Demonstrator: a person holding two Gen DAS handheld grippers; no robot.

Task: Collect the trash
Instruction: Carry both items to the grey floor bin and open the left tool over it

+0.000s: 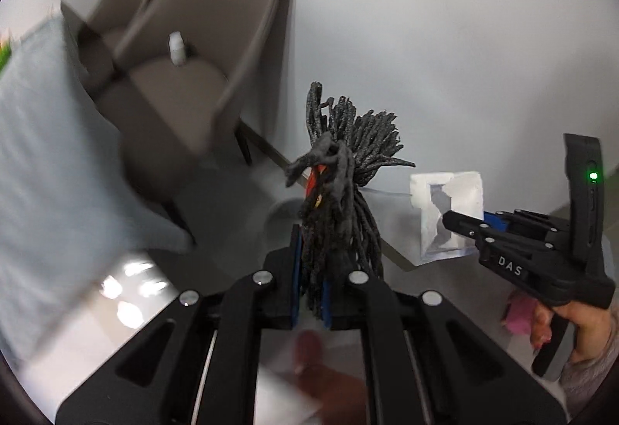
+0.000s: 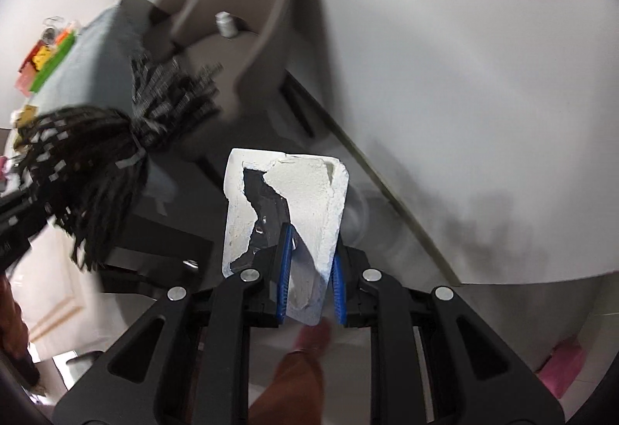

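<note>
We carry trash clear of the table (image 2: 96,34): left gripper (image 1: 311,293) clamped on a dark yarn tassel (image 1: 344,169), right gripper (image 2: 309,270) pinching torn white packaging (image 2: 305,193) (no bin in sight).

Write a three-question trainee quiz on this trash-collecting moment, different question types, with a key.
1. True or false: the left gripper is shut on the dark bundle of cords.
2. Multiple choice: what does the right gripper hold? A) a green bottle B) a torn white packet C) nothing
3. Fill in: the small white bottle stands on the seat of a brown ____.

Key
1. True: the cords hang clamped between its blue pads.
2. B: both pads press on the packet's lower end.
3. Chair.
</note>
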